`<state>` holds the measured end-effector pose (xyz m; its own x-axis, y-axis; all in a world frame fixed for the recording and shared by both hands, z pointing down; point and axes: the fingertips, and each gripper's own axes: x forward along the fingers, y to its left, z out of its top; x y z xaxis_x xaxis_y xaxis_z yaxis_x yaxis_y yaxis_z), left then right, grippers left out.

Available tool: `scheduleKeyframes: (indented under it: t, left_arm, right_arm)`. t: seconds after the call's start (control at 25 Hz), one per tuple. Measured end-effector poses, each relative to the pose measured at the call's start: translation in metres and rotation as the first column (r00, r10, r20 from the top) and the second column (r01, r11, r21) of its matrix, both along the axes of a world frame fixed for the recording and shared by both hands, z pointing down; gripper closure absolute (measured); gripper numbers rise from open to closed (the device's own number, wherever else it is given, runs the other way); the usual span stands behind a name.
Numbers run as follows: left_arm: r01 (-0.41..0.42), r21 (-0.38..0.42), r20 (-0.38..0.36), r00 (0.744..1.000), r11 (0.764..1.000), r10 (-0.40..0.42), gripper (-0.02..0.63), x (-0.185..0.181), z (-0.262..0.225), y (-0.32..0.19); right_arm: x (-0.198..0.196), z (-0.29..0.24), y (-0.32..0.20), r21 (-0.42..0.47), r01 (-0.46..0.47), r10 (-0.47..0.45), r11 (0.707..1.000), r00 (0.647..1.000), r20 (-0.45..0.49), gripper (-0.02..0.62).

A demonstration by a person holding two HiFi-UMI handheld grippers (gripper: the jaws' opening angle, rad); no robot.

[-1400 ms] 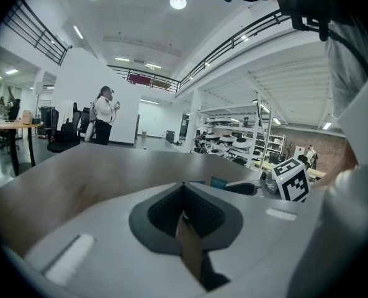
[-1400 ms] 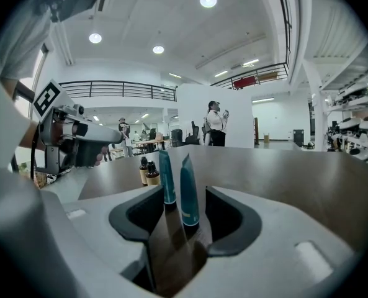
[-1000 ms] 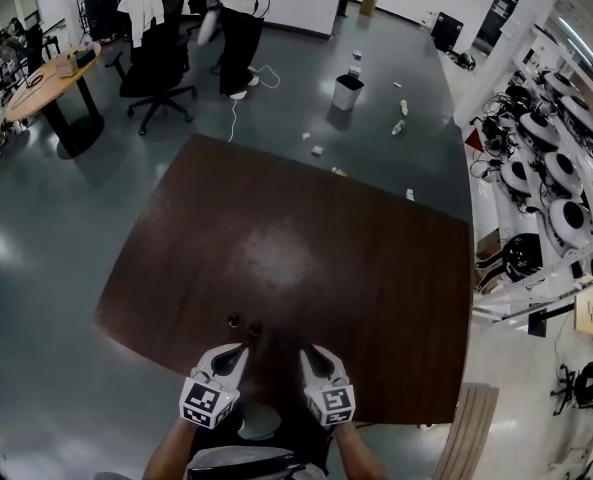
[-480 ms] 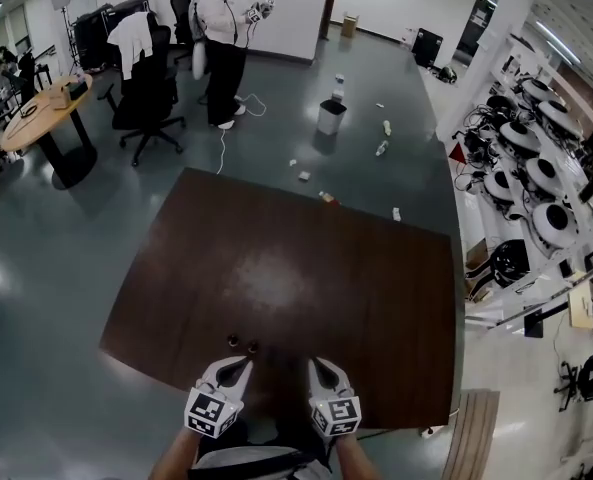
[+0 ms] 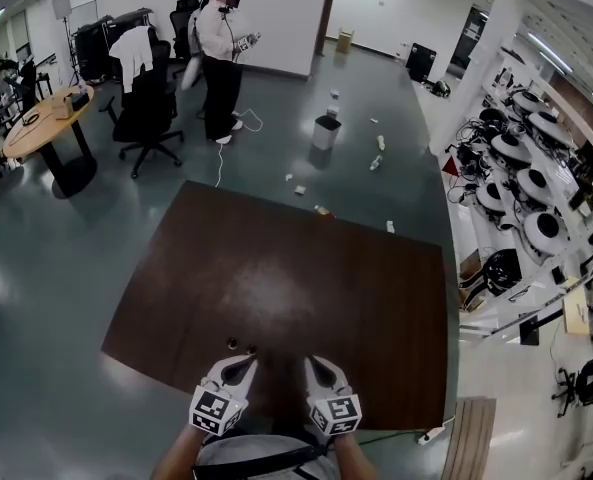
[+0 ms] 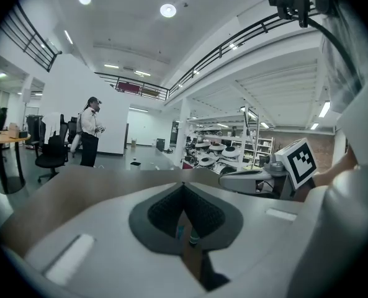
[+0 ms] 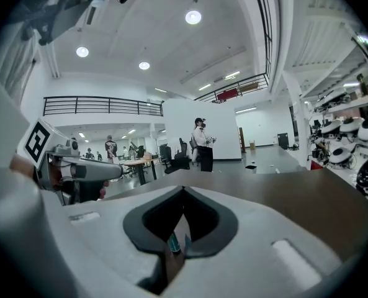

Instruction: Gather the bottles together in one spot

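Bottles (image 5: pixel 380 143): I see small pale things scattered on the grey floor beyond the table's far edge, near the bin. Two to the right of the bin look like bottles lying down. The others are too small for me to name.
Bin (image 5: pixel 326 131): it stands upright on the floor, well apart from the table. Its mouth is dark and I cannot tell what is in it. A pale upright thing (image 5: pixel 334 96) stands just behind it.
Table (image 5: pixel 306 278): it has a dark brown top. Two small dark round spots (image 5: pixel 242 346) sit near my edge, just ahead of the left gripper.
Left gripper (image 5: pixel 240 368): it is over the table's near edge. Its own view shows the jaws together, tips touching, with nothing clamped.
Right gripper (image 5: pixel 316 368): it is just beside the left one. Its jaws are also together and nothing is between them.
Cardboard box (image 5: pixel 344 40): it stands by the far wall, and its contents are hidden from me.
Round table (image 5: pixel 36 118): it is at far left and carries a small box (image 5: pixel 73 98). I cannot tell what that box holds.
Person (image 5: pixel 219 58): the person stands on the floor near an office chair (image 5: pixel 146 103) that has a white garment over its back.
White robots (image 5: pixel 521 183): they stand in rows along the right, partly cut off by the frame edge.
Hard to make out: there are small teal bits deep between the pads in each gripper view. My forearms are cut off at the bottom edge.
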<state>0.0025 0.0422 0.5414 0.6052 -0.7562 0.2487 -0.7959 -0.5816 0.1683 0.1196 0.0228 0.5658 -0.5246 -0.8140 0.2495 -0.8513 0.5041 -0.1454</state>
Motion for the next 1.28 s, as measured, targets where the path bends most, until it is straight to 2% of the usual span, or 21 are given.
scheduleKeyframes:
  t: [0.28,0.68,1.28]
  left_arm:
    - [0.028,0.021,-0.004,1.000,0.999,-0.028,0.606,-0.003,-0.019,0.004]
    - [0.061,0.036,-0.003,0.998,0.997,-0.061,0.606,-0.019,-0.022,-0.001]
    - [0.035,0.031,0.004,0.999,0.999,-0.035,0.604,-0.010,-0.017,-0.006]
  right_arm:
    - [-0.008,-0.030,0.003,0.040,0.029,-0.030,0.999,0.999,0.022,0.594]
    - [-0.020,-0.035,0.010,0.051,0.040,-0.040,0.998,0.999,0.008,0.594]
    - [-0.015,-0.030,0.002,0.048,0.033,-0.033,0.998,0.999,0.008,0.594]
